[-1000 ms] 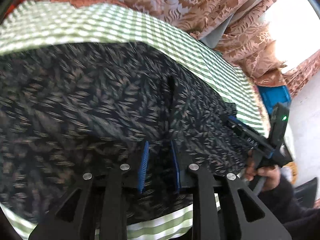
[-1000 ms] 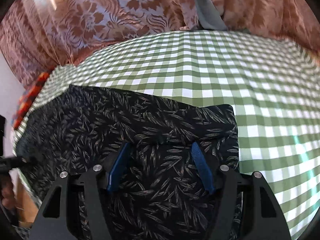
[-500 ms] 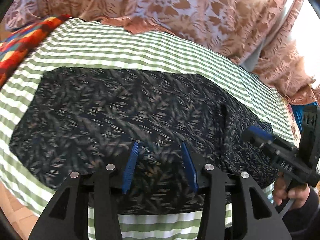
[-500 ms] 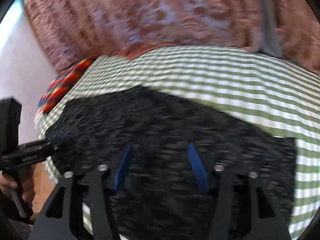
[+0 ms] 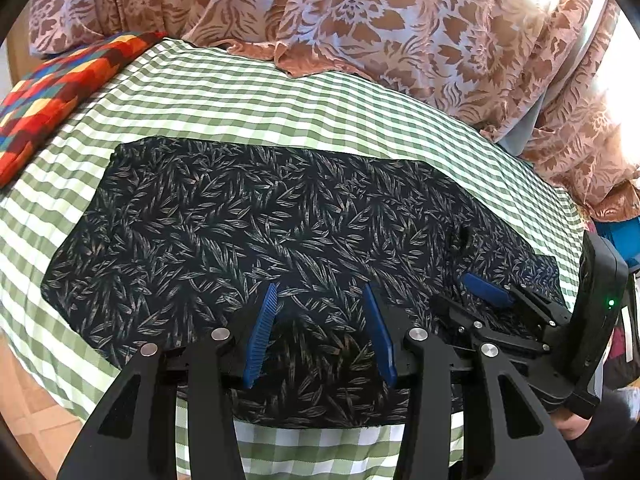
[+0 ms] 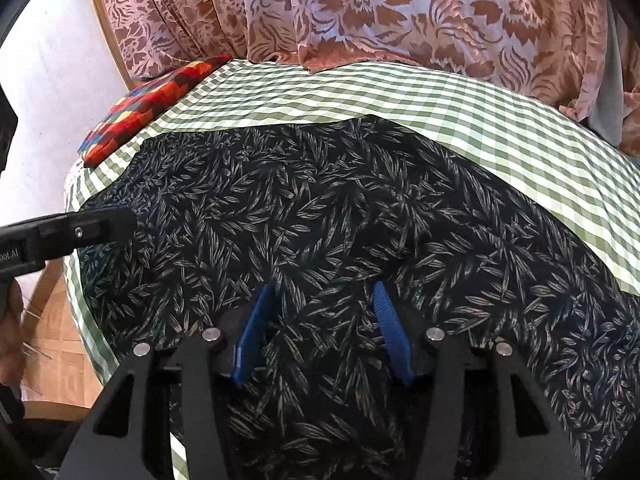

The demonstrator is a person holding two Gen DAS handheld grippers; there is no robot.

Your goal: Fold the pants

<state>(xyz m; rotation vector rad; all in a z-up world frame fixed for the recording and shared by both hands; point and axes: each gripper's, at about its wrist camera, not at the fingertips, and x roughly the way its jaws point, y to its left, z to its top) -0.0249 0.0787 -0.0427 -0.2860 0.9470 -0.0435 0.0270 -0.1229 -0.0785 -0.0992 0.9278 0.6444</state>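
The pants [image 5: 260, 232], dark with a leaf print, lie flat on the checked cloth [image 5: 280, 108], filling the middle of both views. The left gripper [image 5: 320, 336], at 6 o'clock, has just been opening and grips nothing. The right gripper [image 6: 322, 332], also released, hovers above the fabric. A cushion [image 5: 48, 92] sits at 10 o'clock.
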